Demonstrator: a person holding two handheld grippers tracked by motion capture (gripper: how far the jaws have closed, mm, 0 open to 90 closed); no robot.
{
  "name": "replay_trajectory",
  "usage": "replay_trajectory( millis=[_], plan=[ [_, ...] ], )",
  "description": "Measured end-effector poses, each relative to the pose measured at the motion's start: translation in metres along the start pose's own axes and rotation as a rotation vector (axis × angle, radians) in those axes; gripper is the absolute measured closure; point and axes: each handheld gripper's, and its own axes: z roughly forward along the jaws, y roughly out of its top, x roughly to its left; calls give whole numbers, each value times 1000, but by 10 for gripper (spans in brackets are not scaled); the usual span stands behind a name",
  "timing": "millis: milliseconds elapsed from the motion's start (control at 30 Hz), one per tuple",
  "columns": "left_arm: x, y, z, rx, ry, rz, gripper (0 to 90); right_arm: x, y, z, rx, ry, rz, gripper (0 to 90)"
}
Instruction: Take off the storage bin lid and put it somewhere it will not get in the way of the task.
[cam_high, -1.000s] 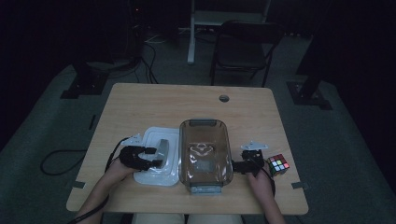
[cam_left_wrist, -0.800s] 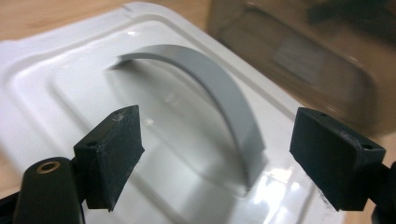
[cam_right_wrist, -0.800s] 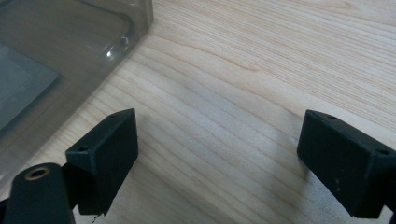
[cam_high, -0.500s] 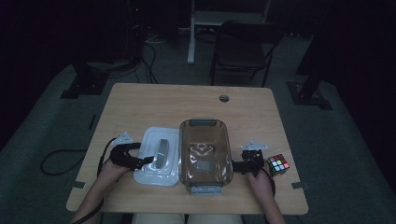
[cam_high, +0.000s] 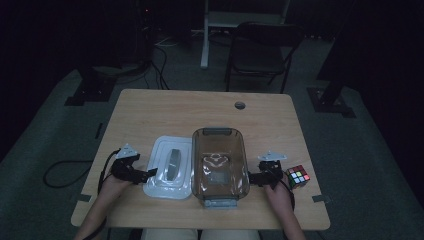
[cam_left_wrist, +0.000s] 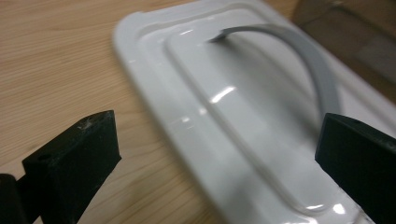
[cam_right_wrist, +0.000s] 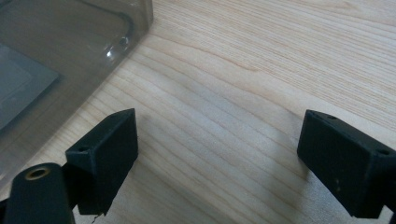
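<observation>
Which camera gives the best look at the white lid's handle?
The left gripper view: the lid is close, its grey handle arching clearly above it. The high view shows the whole lid beside the container, the handle small. The right gripper view shows the container's corner and table.

The right gripper (cam_right_wrist: 217, 161) hangs low over the wooden table (cam_right_wrist: 261, 60), its two black jaws spread wide with only bare, pale wood grain between them. Nothing is held. At the upper left stands the corner of a clear brownish plastic container (cam_right_wrist: 60, 56), its wall rising from the tabletop just beyond the left jaw without touching it. Through the tinted wall a grey rectangular label (cam_right_wrist: 21, 88) shows dimly.
</observation>
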Motion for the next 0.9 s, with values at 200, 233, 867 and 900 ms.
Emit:
replay_trajectory(
  millis=[200, 233, 867, 900],
  plan=[
    [8, -9, -6, -1, 92, -55, 6, 0, 0, 0, 0, 0, 0, 121],
    [10, -11, -7, 4, 105, -65, 6, 0, 0, 0, 0, 0, 0, 121],
    [31, -35, -22, 65, 433, -291, 6, 0, 0, 0, 0, 0, 0, 121],
    [32, -37, -23, 67, 433, -290, 6, 0, 0, 0, 1, 0, 1, 122]
  ],
)
